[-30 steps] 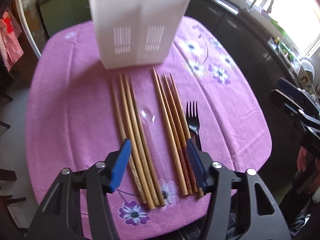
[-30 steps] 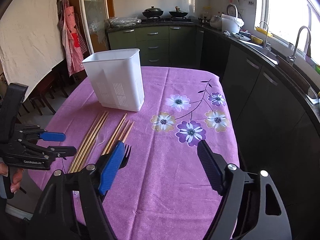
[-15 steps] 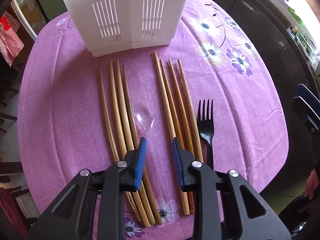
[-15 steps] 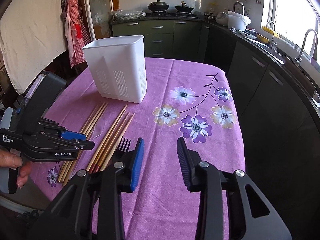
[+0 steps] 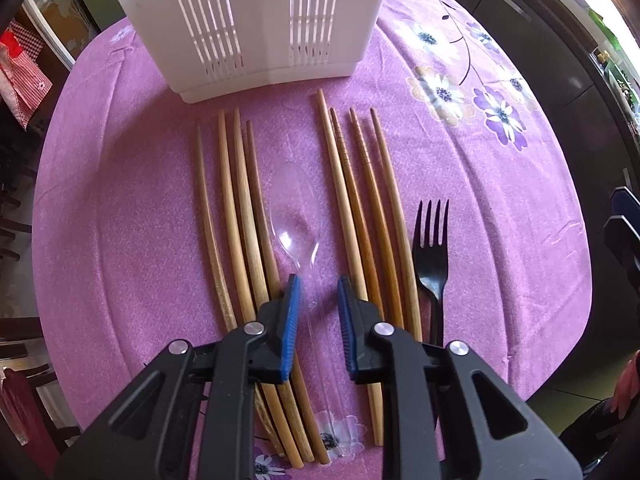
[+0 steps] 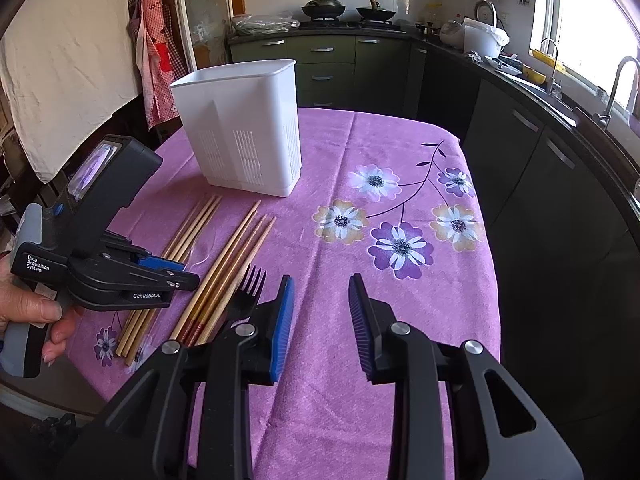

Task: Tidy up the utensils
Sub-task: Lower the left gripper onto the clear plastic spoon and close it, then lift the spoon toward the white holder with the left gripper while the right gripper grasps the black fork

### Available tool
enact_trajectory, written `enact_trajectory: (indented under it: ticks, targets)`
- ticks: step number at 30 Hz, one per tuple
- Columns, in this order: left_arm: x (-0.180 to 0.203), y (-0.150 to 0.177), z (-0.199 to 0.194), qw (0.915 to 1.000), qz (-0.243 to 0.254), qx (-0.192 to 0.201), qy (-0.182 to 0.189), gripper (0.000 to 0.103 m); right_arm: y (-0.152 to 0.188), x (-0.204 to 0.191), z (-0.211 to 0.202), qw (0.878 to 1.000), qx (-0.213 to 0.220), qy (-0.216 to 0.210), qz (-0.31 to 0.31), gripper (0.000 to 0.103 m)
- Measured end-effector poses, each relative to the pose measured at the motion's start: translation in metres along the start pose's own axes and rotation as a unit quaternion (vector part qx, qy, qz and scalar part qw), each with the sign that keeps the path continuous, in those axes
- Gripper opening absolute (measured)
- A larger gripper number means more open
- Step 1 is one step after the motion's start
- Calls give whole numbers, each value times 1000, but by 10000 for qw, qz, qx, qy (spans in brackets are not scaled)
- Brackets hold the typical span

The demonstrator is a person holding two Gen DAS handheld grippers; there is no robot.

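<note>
A clear plastic spoon (image 5: 298,216) lies on the purple tablecloth between two groups of wooden chopsticks (image 5: 236,216) (image 5: 360,200). A black plastic fork (image 5: 432,252) lies right of them and shows in the right wrist view (image 6: 246,292). A white slotted utensil holder (image 5: 256,20) (image 6: 244,128) stands behind. My left gripper (image 5: 318,292) is partly open, its jaws on either side of the spoon's handle, low over the cloth; from the right wrist view it (image 6: 176,270) hovers over the chopsticks. My right gripper (image 6: 320,300) is open and empty above bare cloth right of the fork.
The table (image 6: 400,200) has a flowered purple cloth; its near edge is close under both grippers. Dark kitchen cabinets (image 6: 520,152) run along the right and back. A white cloth and an apron (image 6: 160,52) hang at the left.
My left gripper moved forward and down over the spoon and narrowed from wide open. My right gripper also narrowed its opening and shifted slightly forward.
</note>
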State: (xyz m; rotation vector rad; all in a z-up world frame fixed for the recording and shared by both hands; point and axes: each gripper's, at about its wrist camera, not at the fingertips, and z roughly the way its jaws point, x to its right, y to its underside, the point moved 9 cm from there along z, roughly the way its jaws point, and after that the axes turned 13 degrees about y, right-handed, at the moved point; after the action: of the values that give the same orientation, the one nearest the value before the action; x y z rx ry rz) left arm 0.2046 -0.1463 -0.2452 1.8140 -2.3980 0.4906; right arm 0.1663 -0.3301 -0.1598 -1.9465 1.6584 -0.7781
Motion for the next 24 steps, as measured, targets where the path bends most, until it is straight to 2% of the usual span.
enact_trajectory:
  ticks: [2, 4, 7, 12, 14, 19, 24]
  targets:
    - [2, -1, 2, 10000, 17, 19, -6, 10, 0, 0, 0, 10000, -23, -23, 6, 29]
    - [2, -3, 2, 10000, 65, 74, -11, 9, 2, -1, 1, 9999, -78, -66, 51, 29]
    - [2, -7, 2, 9998, 106, 173, 31, 9, 5, -2, 5, 9996, -239, -121, 90, 39]
    - [13, -12, -24, 9972, 294, 667, 174, 9, 15, -22, 14, 9969, -691, -372, -78, 39]
    - [19, -16, -39, 9948, 394, 921, 204, 9, 18, -32, 18, 9951, -868, -450, -124, 26]
    - [31, -21, -82, 9843, 618, 1625, 317, 9, 27, -62, 27, 9853, -1471, -870, -51, 10]
    - [35, -10, -108, 9756, 802, 2013, 346, 9, 34, -83, 40, 9742, -2079, -877, -70, 8]
